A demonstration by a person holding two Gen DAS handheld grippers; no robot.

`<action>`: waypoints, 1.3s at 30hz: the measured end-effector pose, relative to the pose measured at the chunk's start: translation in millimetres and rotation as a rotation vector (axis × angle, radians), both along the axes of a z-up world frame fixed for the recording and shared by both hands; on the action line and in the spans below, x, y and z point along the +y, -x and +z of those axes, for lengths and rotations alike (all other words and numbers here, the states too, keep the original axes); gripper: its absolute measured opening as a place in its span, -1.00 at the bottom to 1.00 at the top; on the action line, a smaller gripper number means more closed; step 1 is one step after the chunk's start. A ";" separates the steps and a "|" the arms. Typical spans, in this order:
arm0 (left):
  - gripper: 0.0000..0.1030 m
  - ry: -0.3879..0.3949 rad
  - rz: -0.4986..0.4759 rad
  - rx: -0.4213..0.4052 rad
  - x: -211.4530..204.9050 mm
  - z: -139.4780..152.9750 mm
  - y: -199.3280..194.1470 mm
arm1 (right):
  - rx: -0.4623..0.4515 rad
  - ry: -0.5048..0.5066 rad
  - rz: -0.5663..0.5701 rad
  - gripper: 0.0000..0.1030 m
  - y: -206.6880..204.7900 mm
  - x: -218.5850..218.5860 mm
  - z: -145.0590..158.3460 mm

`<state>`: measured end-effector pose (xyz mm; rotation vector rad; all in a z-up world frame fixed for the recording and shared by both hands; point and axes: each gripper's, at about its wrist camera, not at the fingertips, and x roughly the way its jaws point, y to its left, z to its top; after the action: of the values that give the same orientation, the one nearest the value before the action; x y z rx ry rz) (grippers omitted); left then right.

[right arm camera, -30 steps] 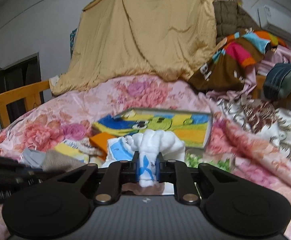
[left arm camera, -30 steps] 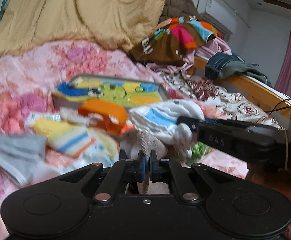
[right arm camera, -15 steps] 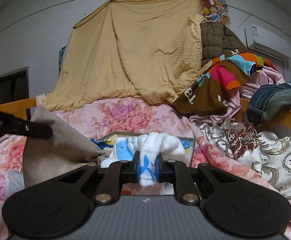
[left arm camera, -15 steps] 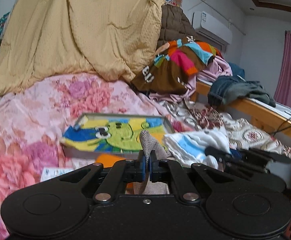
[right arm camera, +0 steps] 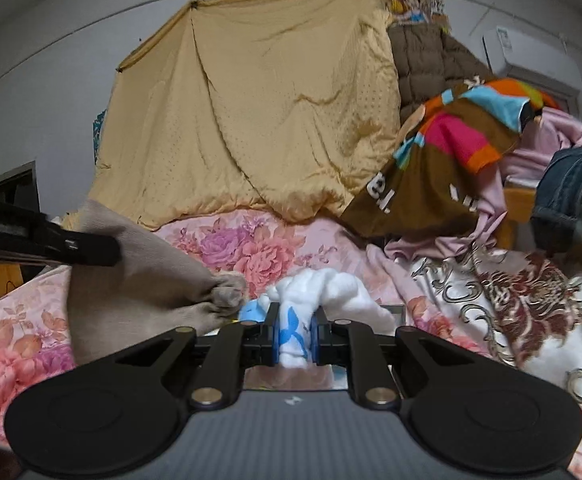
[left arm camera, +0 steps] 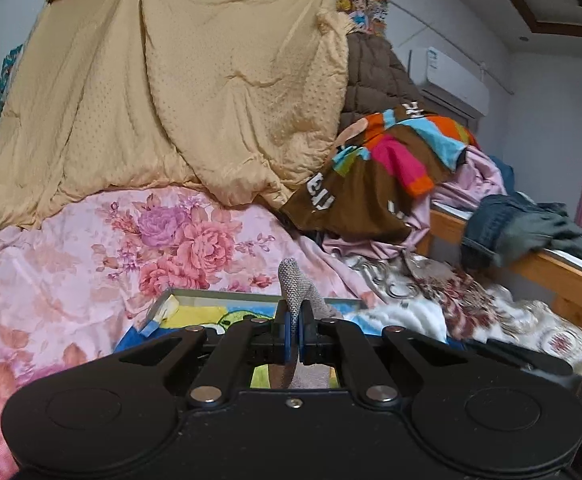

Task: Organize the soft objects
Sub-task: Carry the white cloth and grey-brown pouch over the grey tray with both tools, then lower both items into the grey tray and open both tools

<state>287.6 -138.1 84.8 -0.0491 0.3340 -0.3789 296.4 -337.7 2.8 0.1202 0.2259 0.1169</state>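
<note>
Pinching a fold of grey-beige knit cloth (left arm camera: 297, 292), the left gripper (left arm camera: 295, 338) has its blue pads pressed together on the fabric, and a short tongue of it stands up above the jaws while the rest hangs below; in the right wrist view the same cloth (right arm camera: 139, 280) drapes in a loose sheet from the left gripper (right arm camera: 91, 250) and ends in a bunched tip just beside the white piece. The right gripper (right arm camera: 294, 338) is clamped on a white fluffy towel with blue print (right arm camera: 315, 292), which bulges over the jaws in soft lumps. Both pieces look light, limp and compressible, so I judge that they will sag and swing from any single hold; an edge or a corner fold is the sensible place to grip, and a thick bunch like the white one may slip if the clamp loosens. Behind the grippers lies a flat cartoon-printed box (left arm camera: 211, 312) on the pink floral bedspread (left arm camera: 91, 260), with a yellow quilt (left arm camera: 191, 80) hanging further back and a heap of coloured clothes (left arm camera: 391, 168) to its right. Compared with a second ago, both grippers have lifted their loads off the bed: the scattered socks and orange item then below the left gripper are out of view, and the cameras now look higher across the room
</note>
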 end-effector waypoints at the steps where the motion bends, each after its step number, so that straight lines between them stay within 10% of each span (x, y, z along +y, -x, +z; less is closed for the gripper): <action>1: -0.95 0.003 0.008 0.005 -4.2 -3.5 -13.1 | 0.009 -0.013 0.001 -0.70 -6.6 -2.1 -0.8; 16: -0.95 0.150 0.095 0.224 -28.3 -89.6 -122.6 | 0.328 -0.302 0.006 -0.64 -79.5 -36.6 -41.2; 26: -0.85 0.119 0.131 0.362 -29.7 -115.9 -132.2 | 0.395 -0.289 0.005 0.03 -80.3 -36.2 -44.3; 39: 0.42 0.206 0.236 0.327 10.4 -90.2 -88.5 | 0.286 -0.276 -0.005 0.87 -33.3 -41.2 -11.0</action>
<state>376.0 -127.7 -5.4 -0.3518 0.6044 -0.1685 329.7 -378.9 -8.3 0.4137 0.4951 0.1259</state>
